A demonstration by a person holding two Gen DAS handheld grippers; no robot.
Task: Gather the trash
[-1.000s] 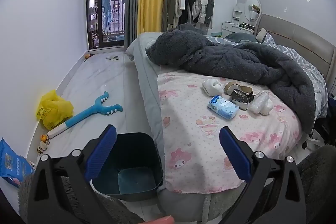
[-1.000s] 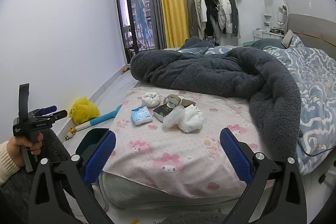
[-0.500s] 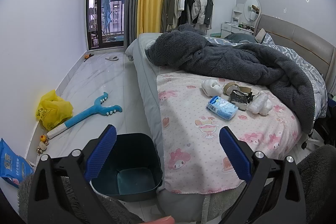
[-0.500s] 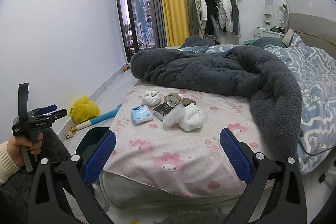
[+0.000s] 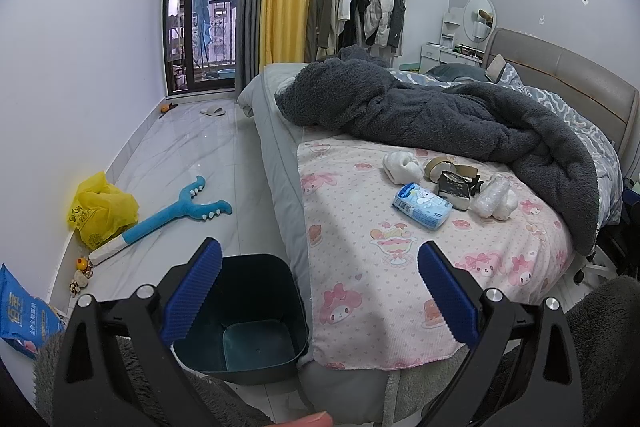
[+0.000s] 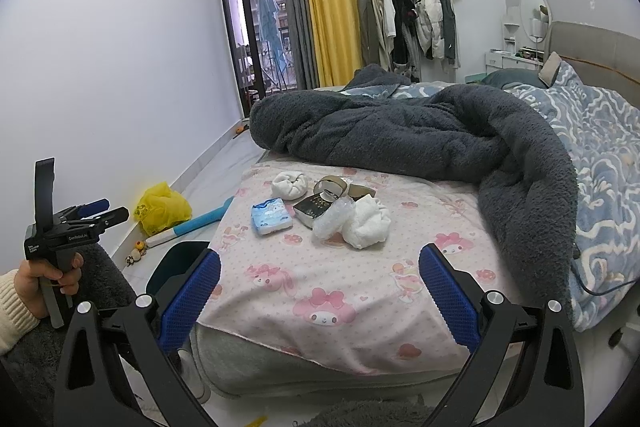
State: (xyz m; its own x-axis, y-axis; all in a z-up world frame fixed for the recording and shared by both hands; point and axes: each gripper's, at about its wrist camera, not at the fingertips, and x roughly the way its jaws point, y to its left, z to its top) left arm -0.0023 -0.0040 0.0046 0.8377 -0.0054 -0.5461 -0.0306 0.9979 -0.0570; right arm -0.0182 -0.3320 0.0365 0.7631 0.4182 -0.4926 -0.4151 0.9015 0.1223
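I find both the left gripper (image 5: 320, 281) and right gripper (image 6: 320, 281) with jaws spread wide and empty, barely shifted over the last second, the trash cluster (image 6: 320, 205) untouched on the bed (image 6: 360, 299), beyond the bin (image 5: 248, 311).

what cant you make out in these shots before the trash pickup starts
- Bin: left wrist view, its near side is hidden behind the left tongs; right wrist view shows only a sliver.
- Dark box: print too small to read in either view.
- Blue packet on the floor: left wrist view, cut off by the fisheye edge.
- Vanity items: too small.
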